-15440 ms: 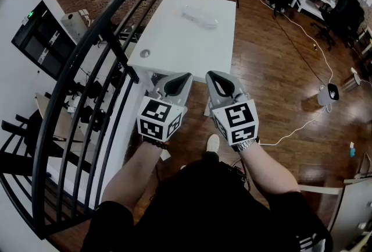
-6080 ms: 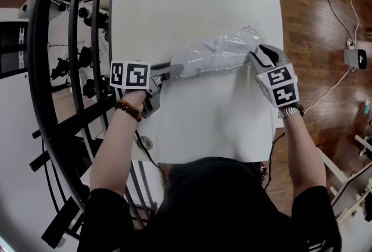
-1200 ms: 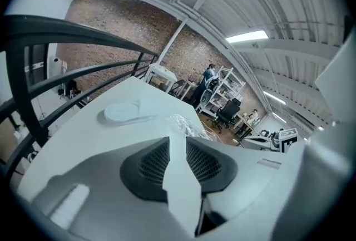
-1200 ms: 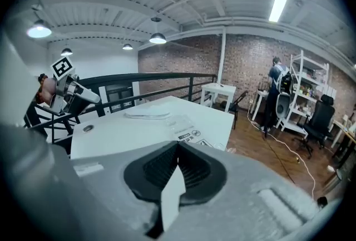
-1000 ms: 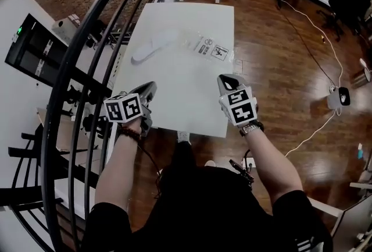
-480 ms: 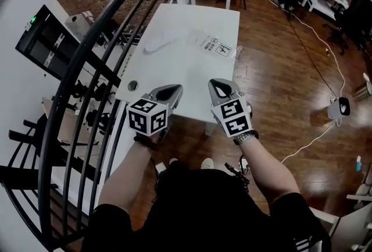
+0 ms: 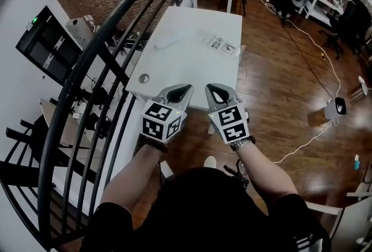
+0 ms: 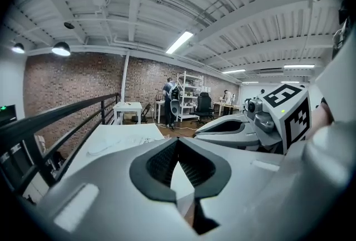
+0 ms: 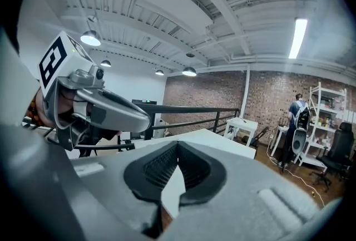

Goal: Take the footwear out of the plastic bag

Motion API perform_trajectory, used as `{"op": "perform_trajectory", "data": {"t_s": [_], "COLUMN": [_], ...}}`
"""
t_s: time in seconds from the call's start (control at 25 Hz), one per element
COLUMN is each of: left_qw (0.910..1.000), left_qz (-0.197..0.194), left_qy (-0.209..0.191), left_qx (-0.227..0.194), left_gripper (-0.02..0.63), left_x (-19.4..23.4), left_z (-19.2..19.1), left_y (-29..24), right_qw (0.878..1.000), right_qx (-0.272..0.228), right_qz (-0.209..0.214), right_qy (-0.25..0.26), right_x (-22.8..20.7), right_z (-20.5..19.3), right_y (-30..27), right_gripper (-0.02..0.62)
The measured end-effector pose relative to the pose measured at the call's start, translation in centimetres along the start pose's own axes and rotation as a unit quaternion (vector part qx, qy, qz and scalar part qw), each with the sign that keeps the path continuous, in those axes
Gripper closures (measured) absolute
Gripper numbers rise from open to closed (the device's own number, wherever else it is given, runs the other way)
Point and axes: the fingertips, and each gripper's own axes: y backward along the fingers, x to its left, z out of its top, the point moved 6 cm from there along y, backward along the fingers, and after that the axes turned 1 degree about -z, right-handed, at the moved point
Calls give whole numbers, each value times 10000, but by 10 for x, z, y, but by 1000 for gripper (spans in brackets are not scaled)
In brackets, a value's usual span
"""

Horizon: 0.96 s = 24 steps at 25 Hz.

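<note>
Left gripper [image 7: 187, 89] and right gripper [image 7: 210, 89]: jaws closed, nothing held, both short of the table [image 7: 186, 73]. Shoe [image 7: 168, 41] lies bare at far left, apart from the bag [image 7: 224, 46]. Task appears complete. Risk: the bag sits by the right edge and a nudge could tip it off.

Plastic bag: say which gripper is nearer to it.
Right. The right gripper is at the table's near edge, roughly in line with the plastic bag; the left gripper is beside it, farther left.
</note>
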Motion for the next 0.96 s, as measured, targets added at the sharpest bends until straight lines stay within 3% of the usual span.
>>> {"op": "perform_trajectory", "data": {"t_s": [0.32,0.96], "left_qw": [9997,9992], "left_qz": [-152,-135], "left_qy": [-151,-280], "left_qx": [-105,-266], "left_gripper": [591,589], "left_x": [-27,-45], "left_z": [-26,-43], "left_y": [74,111], "right_qw": [9998,9993], "right_qx": [-62,-93], "right_qz": [-177,-367], "right_qy": [29,65], "right_x": [78,117], "right_z": [7,3], "right_y": [43,75], "right_gripper": [603,604]}}
